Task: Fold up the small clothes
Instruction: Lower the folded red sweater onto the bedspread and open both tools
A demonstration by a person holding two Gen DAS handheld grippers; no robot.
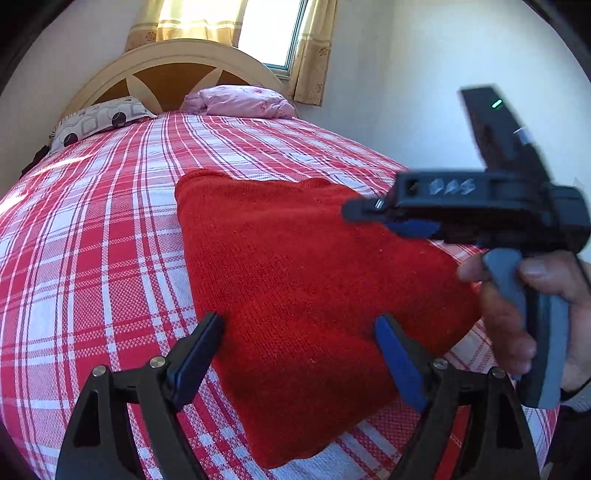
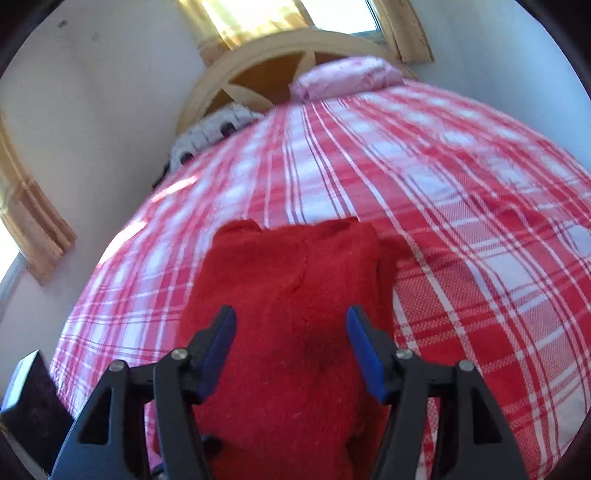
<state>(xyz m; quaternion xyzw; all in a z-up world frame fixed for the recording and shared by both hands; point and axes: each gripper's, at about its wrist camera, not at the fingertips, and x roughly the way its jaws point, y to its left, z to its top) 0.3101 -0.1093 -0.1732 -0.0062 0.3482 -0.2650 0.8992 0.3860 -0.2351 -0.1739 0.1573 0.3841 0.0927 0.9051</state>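
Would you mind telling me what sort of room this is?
Most likely a bedroom: a bed with a red-and-white plaid cover, a pink pillow against a cream arched wooden headboard, and a curtained window.

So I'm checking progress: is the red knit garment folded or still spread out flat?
Folded. The red knit garment lies as a compact doubled slab on the plaid bedspread, no sleeves sticking out, with layered edges at its far end.
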